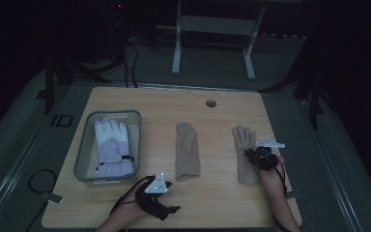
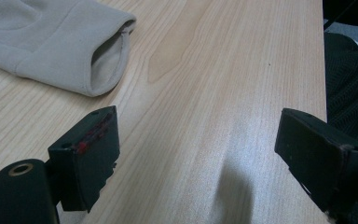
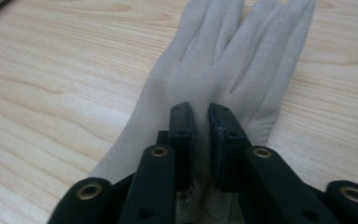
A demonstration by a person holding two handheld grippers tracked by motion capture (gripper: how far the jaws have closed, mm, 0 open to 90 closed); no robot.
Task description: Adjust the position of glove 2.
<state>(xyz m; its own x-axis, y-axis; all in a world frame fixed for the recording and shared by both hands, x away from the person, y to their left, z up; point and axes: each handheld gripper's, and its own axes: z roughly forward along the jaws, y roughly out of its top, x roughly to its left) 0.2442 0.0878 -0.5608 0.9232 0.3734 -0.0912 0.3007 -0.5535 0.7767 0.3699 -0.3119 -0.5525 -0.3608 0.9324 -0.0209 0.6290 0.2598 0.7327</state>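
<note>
The beige glove (image 1: 245, 153) lies flat near the bench's (image 1: 212, 203) right edge, fingers toward the far edge, pinched at its middle by the right hand-held gripper (image 3: 200, 116), while the left hand-held gripper (image 2: 196, 140) stands wide open, holding nothing, near the front edge.

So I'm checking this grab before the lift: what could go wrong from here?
1. The right tongs pinch only a thin fold of the beige glove, so it may slip free when raised.
2. The glove hangs limp; its cuff could drag across the table.
3. The left tongs sit open, away from it, giving no support.
</note>
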